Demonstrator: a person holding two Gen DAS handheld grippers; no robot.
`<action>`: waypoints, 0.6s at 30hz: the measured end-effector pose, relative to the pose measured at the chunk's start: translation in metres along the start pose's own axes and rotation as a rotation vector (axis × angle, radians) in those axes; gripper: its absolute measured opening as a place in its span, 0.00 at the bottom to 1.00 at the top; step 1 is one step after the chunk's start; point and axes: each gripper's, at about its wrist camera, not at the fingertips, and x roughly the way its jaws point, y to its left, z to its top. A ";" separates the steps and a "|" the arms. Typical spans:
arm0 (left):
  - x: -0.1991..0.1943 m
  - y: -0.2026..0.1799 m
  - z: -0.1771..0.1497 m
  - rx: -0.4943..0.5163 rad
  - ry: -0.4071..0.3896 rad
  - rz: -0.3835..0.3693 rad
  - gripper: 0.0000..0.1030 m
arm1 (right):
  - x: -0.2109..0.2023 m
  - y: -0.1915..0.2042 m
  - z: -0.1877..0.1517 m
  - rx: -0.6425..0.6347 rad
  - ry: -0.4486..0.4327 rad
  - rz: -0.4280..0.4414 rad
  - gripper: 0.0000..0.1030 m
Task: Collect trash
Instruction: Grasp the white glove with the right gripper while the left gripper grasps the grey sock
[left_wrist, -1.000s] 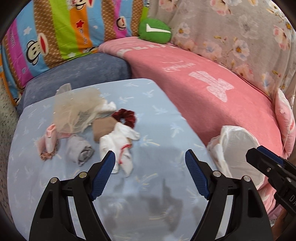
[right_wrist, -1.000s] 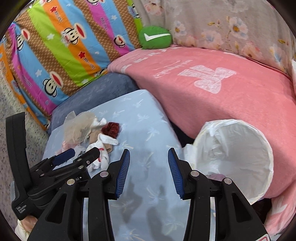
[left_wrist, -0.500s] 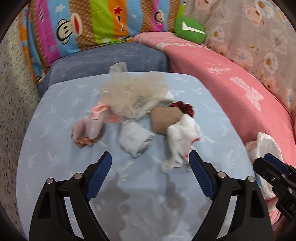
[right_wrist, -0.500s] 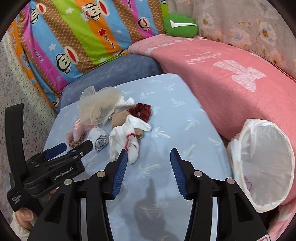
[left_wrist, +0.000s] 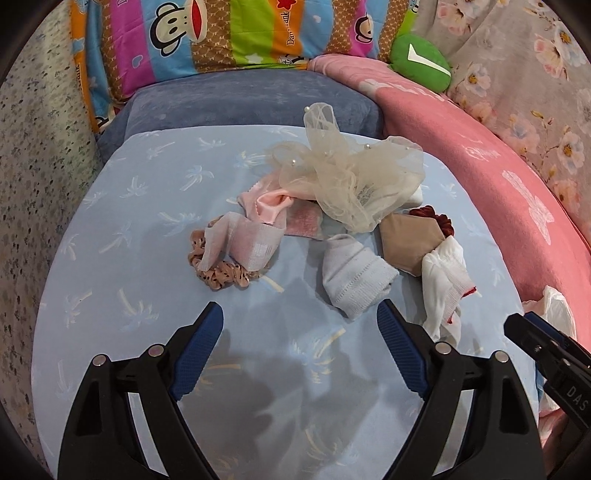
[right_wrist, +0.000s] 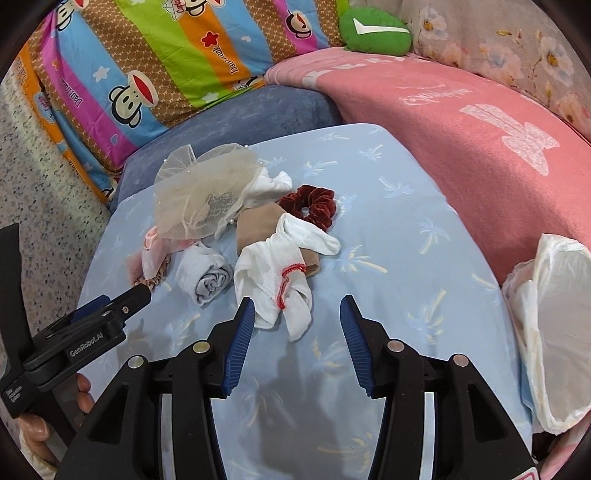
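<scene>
A pile of small cloth items lies on a light blue cushion (left_wrist: 155, 280). It holds a beige tulle piece (left_wrist: 354, 181), a pink satin piece (left_wrist: 266, 206), a tan dotted scrunchie (left_wrist: 221, 277), a rolled grey sock (left_wrist: 354, 280), a tan pouch (left_wrist: 406, 240), a white glove with red trim (right_wrist: 280, 273) and a dark red scrunchie (right_wrist: 314, 206). My left gripper (left_wrist: 299, 347) is open and empty, just short of the grey sock. My right gripper (right_wrist: 297, 328) is open and empty, right at the white glove. A white bag-lined bin (right_wrist: 554, 332) stands at the right.
A pink blanket (right_wrist: 461, 122) covers the couch seat to the right. A striped monkey-print pillow (right_wrist: 155, 62), a blue-grey cushion (left_wrist: 240, 99) and a green pillow (right_wrist: 376, 29) lie behind the pile. Speckled floor (right_wrist: 37, 184) is at the left.
Both grippers have swung left and moved in toward the cloth pile, which now sits centred and larger. The bin has slid to the right edge. Both stay open.
</scene>
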 end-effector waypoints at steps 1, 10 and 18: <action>0.003 0.000 0.001 -0.003 0.005 -0.007 0.79 | 0.004 0.001 0.003 0.002 0.002 0.000 0.47; 0.036 -0.010 0.017 -0.066 0.071 -0.101 0.79 | 0.042 0.007 0.019 -0.001 0.038 0.010 0.38; 0.063 -0.016 0.020 -0.109 0.135 -0.154 0.62 | 0.067 0.001 0.017 0.021 0.086 0.020 0.11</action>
